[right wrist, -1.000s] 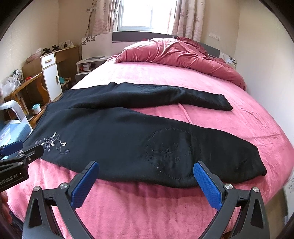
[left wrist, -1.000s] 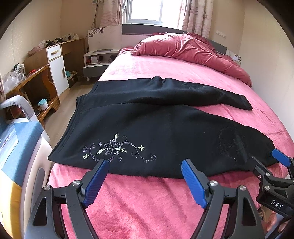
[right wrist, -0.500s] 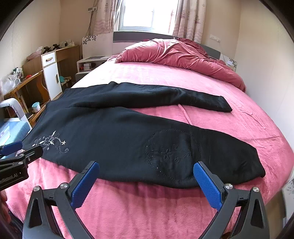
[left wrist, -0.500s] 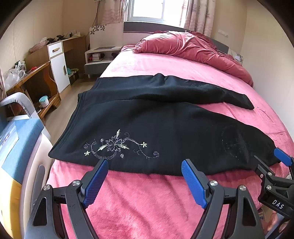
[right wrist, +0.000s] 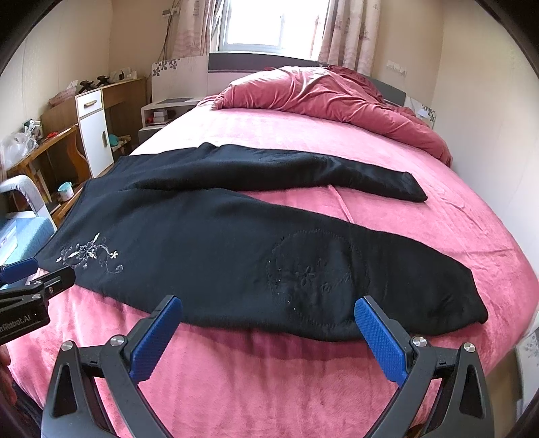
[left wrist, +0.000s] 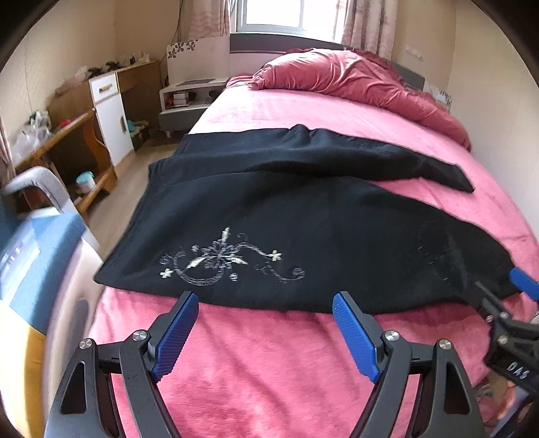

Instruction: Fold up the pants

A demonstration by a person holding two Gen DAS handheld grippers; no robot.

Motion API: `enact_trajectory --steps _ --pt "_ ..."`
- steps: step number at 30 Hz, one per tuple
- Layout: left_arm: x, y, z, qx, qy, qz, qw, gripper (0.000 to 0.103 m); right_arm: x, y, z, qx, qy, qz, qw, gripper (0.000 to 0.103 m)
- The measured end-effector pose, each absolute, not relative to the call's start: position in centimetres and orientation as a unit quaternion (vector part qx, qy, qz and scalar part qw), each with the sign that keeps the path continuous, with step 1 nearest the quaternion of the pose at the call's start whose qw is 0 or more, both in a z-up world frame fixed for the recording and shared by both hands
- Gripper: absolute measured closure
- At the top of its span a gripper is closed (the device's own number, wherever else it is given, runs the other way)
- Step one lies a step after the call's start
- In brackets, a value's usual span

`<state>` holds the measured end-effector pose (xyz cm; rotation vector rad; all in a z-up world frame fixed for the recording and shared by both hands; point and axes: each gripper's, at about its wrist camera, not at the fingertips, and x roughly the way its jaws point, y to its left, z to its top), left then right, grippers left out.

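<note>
Pants (left wrist: 303,215) lie lengthwise along bed's (left wrist: 269,364) near edge, waistband twd its left corner. Both grippers gape empty just short of hem: left gripper (left wrist: 266,323) nearer embroidery, right gripper (right wrist: 269,323) nearer cuff.

Sunlit window (right wrist: 274,25), beige walls (right wrist: 485,84)

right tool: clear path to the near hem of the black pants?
Probably yes. The right tool is open just short of the black pants; only bare pink blanket lies between.
</note>
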<state>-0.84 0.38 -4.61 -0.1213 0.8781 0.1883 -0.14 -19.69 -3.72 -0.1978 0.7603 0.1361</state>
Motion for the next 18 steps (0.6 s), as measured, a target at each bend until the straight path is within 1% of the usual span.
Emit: enact_trajectory --steps 8,18 --pt "-1.9 0.2 -2.3 -0.018 0.372 0.113 0.921 0.019 1.0 -21.8 -4.7 -0.045 0.402 0.06 0.913 0.0" --pt "-1.4 0.9 -2.8 -0.03 0.386 0.11 0.915 0.019 2.5 -27.2 -6.0 0.023 0.444 0.021 0.895 0.0"
